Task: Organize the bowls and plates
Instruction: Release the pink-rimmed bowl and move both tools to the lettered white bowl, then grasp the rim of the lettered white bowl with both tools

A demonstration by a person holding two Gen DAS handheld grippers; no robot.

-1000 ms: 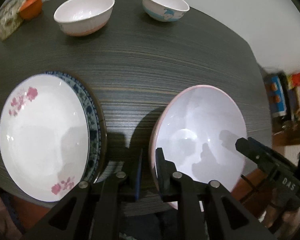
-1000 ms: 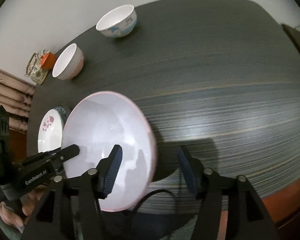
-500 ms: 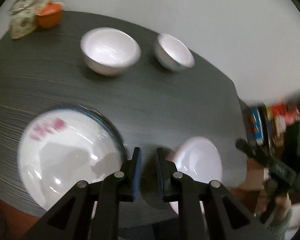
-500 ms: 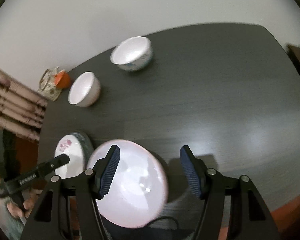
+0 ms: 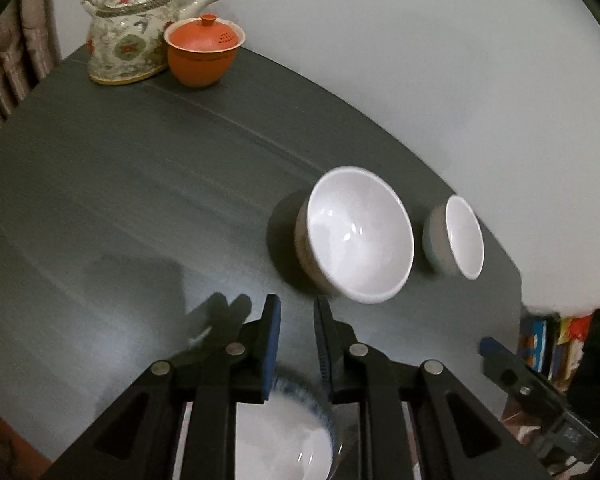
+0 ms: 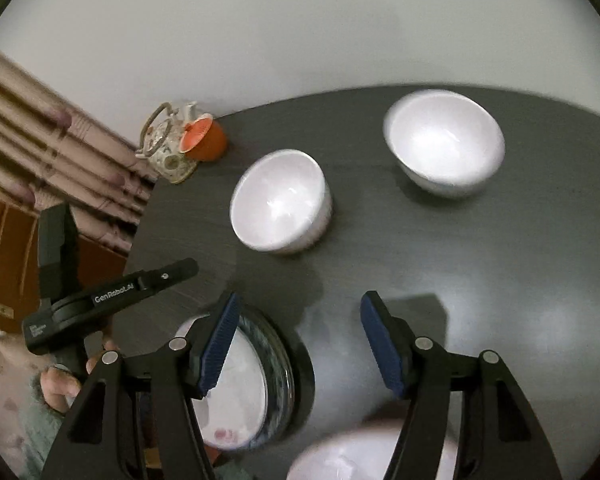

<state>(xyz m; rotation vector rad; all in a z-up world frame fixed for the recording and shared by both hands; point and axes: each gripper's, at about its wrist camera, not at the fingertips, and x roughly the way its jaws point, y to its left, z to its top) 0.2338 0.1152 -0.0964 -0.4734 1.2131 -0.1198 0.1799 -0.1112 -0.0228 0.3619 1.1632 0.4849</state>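
Dark grey wood-grain worktop (image 6: 500, 264) carries everything. Left tool (image 5: 297, 344): blue-padded jaws nearly closed, narrow gap, nothing between them; it hangs over the near edge above a white plate with a blue patterned rim (image 5: 292, 436). Right tool (image 6: 300, 344): jaws spread wide, nothing held, over bare worktop between the plate stack and a blurred white dish (image 6: 372, 456) at the bottom edge of the right wrist view.

From the right wrist view, the white plate with pink flower marks (image 6: 236, 396) sits on top of a dark blue-patterned plate (image 6: 280, 364), stacked near the worktop's front-left edge. Two bowls stand upright further back, well apart from each other: plain white round bowl (image 6: 280, 204) on the left, white bowl with blue print on its outside (image 6: 444, 148) on the right. Same two bowls show in the left wrist view, (image 5: 356, 236) and (image 5: 456, 236).

Far corner: patterned ceramic teapot with a woven handle (image 5: 136, 28) touching an orange lidded cup (image 5: 202, 54). Person's left hand (image 6: 64, 380) grips the left tool's handle.
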